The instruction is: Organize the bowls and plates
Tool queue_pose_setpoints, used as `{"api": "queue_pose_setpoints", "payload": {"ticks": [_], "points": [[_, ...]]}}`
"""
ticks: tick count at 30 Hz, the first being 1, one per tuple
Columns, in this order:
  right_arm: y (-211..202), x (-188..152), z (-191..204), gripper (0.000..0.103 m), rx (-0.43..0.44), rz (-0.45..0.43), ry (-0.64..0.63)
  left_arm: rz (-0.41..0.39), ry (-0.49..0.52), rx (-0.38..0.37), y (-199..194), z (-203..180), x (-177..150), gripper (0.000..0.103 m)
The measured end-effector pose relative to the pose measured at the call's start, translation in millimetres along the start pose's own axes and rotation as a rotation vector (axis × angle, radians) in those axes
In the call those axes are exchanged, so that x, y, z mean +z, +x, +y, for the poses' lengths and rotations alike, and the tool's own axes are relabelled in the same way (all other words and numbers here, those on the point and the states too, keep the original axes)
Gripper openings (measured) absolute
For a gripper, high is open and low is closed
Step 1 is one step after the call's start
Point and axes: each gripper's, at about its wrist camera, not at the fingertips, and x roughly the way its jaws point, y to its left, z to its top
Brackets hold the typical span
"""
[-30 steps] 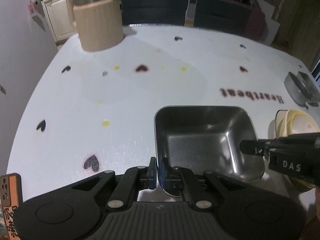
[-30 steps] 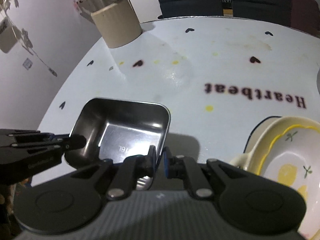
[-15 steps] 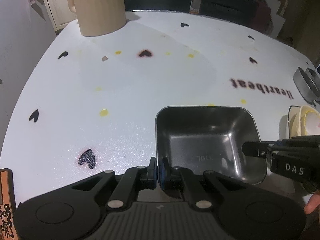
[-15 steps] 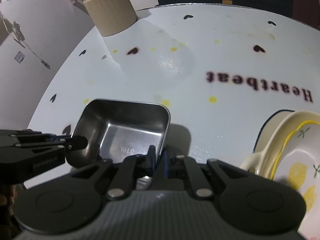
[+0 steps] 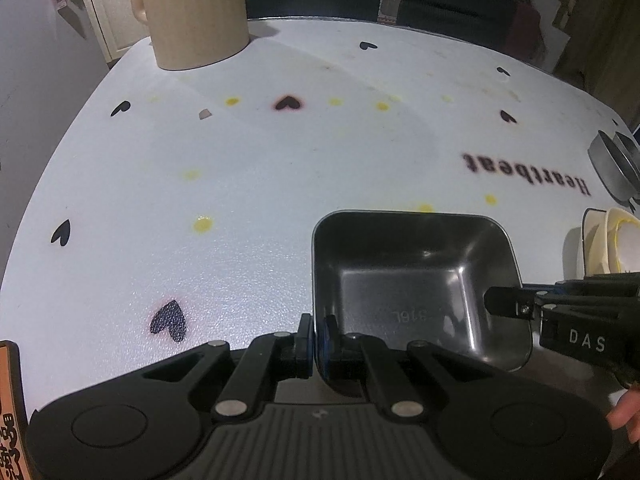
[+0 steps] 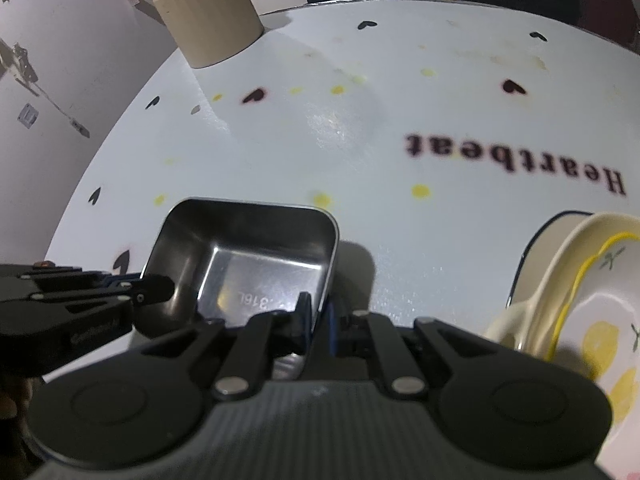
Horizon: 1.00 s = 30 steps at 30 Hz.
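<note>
A rectangular steel tray (image 5: 412,272) (image 6: 248,248) is held low over the white tablecloth; I cannot tell whether its base touches the cloth. My left gripper (image 5: 318,332) is shut on the tray's left rim and shows from the side in the right wrist view (image 6: 156,292). My right gripper (image 6: 318,316) is shut on the opposite rim, and its fingertip pokes in from the right in the left wrist view (image 5: 508,304). The tray is empty inside. A stack of cream ceramic bowls (image 6: 580,300) (image 5: 612,240) with yellow trim stands just right of the tray.
A tall beige pitcher (image 5: 192,20) (image 6: 208,20) stands at the far left of the table. Steel bowls (image 5: 612,168) sit at the right edge. The tablecloth (image 5: 280,160) has black hearts, yellow dots and the word Heartbeat. Dark chairs line the far side.
Both grippers have sunk a little toward the table with the steel tray still clamped between them; the tabletop looks closer than a second ago.
</note>
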Motion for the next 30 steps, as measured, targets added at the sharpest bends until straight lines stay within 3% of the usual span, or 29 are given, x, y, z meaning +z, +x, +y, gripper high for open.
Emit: {"api": "queue_pose_setpoints", "payload": {"ticks": [3,5,7,9,12,15,20,22,24,30], "points": [[-1.8,-0.5,-2.7,0.011,0.007,0.004,0.006,0.005,0.004,0.007,1.2,0.6,-1.2,0.01],[-3.6,-0.4,-3.6,0.012,0.008,0.005,0.006,0.011,0.003,0.019,2.0,0.6,-1.1,0.022],[-7.1,0.2,-3.2,0.027,-0.001,-0.005,-0.006,0.009,-0.001,0.021,1.0,2.0,-0.8,0.038],[-11.4,0.4,-2.7,0.035,0.013,-0.013,-0.011,0.0,-0.008,0.014,-2.5,3.7,-0.4,0.054],[-18.8,0.2,-0.4,0.046,0.03,-0.024,-0.029,-0.021,-0.009,0.01,-10.4,4.7,0.3,0.07],[-28.7,-0.1,1.9,0.066,0.022,-0.041,-0.059,-0.042,-0.01,0.02,-20.0,5.2,0.4,0.083],[-54.4,0.4,-1.8,0.078,-0.004,-0.106,-0.059,-0.093,-0.072,0.012,-40.4,11.0,2.9,0.098],[-66.3,1.3,-5.2,0.094,-0.005,-0.137,-0.057,-0.121,-0.09,0.016,-50.2,10.0,5.0,0.103],[-80.0,0.7,-10.1,0.103,-0.015,-0.181,-0.039,-0.15,-0.102,0.015,-60.9,6.5,8.9,0.103],[-119.4,-3.0,-39.3,0.103,-0.032,-0.311,-0.015,-0.24,-0.106,-0.01,-84.4,-19.1,30.1,0.103]]}}
